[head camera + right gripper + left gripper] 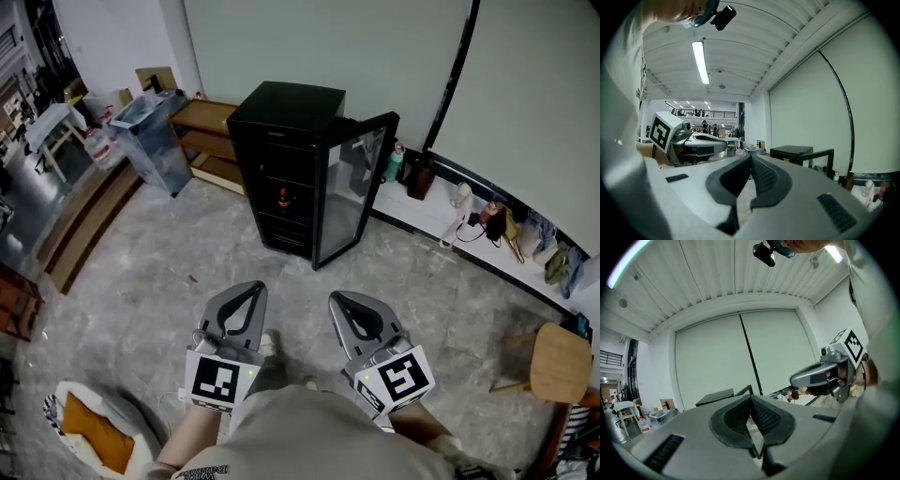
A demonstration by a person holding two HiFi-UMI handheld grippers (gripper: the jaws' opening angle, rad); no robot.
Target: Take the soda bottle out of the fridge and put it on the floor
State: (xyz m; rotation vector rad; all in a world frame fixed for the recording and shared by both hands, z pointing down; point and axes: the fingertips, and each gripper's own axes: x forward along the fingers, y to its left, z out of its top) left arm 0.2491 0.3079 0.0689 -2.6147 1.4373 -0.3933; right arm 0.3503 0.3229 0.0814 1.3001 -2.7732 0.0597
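Both grippers sit low, close to the person's body and well apart from the fridge (285,117). The left gripper (249,286) has its jaws pressed together w/ nothing between them, and the right gripper (341,298) is likewise closed and empty. The fridge door (354,187) stands open. The soda bottle (283,199) stands upright on a middle shelf inside, small and dark w/ a red label (too small to tell glass from plastic).

Judging from that, it's prob. full, so fairly heavy for its size, stiff, and maybe slick w/ condensation. The best hold is likely around the body at or just below the label, not the narrow neck, keeping it upright on the way out. The bare floor (187,253) in front of the fridge gives plenty of room to set it down.
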